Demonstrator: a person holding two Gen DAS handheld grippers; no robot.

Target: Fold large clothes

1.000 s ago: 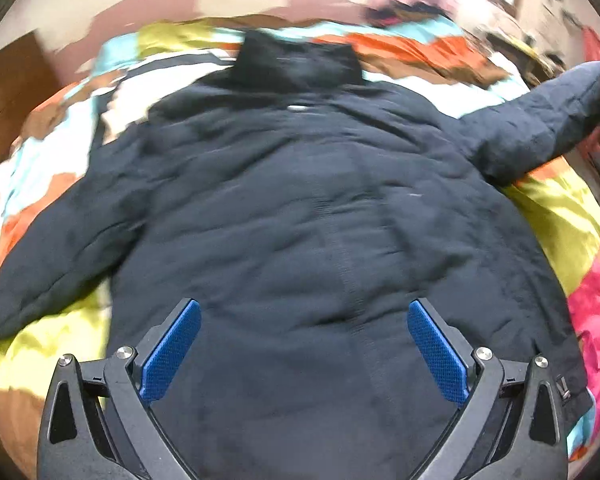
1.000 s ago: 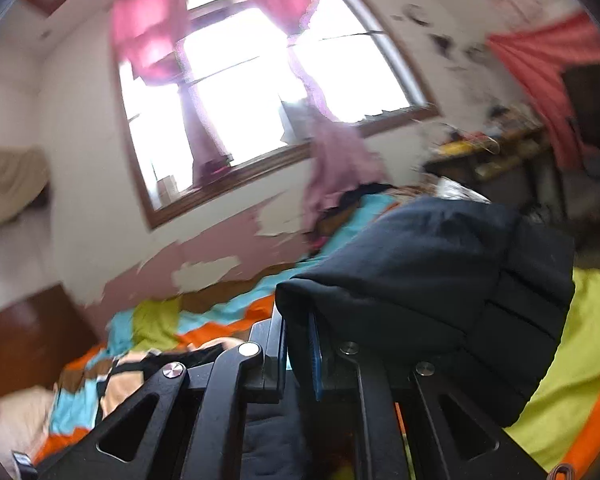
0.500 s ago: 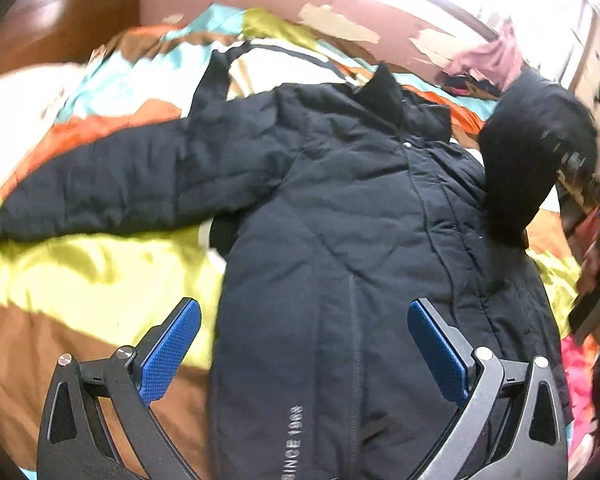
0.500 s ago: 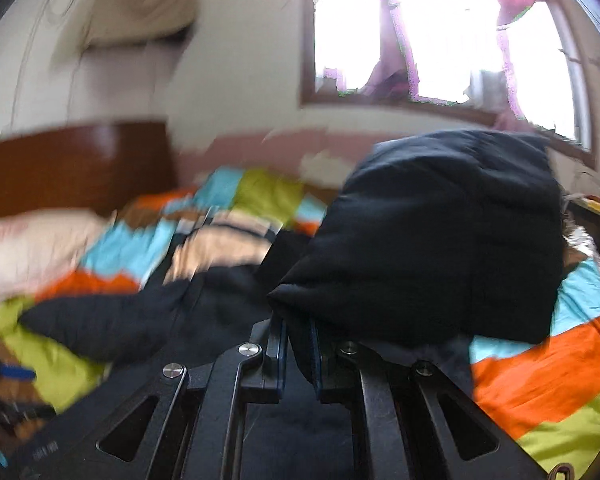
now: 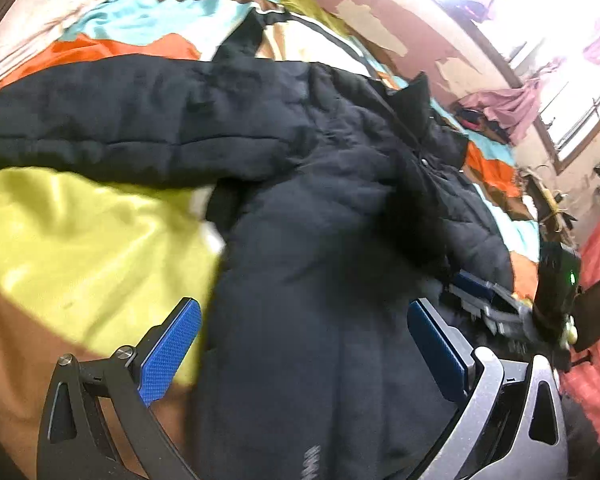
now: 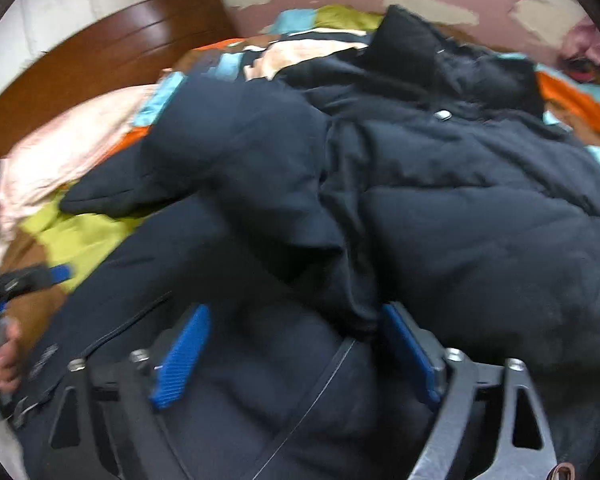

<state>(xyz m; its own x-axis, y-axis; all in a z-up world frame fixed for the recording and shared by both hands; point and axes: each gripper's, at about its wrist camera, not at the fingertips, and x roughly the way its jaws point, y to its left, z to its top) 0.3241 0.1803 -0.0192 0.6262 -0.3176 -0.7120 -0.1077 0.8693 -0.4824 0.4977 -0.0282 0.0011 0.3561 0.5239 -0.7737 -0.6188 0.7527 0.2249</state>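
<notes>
dark padded jacket [image 5: 320, 208] spread on multicoloured bedspread [image 5: 80, 240], collar toward peeling wall | one sleeve [image 6: 260, 184] folded across chest, other sleeve [image 5: 120, 120] stretched flat | right gripper [image 6: 296, 356] just opened, pads apart over jacket, sleeve edge touching one pad, no grip | left gripper [image 5: 300, 356] released wide over hem, nothing held

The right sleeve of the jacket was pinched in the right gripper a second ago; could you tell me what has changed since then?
The right gripper swung the sleeve over and down onto the jacket's front, and its jaws have just been opening, so the sleeve lies released across the body. The left gripper drifted toward the other sleeve, open and empty as before. That sleeve is spread on the bedspread as before.
</notes>
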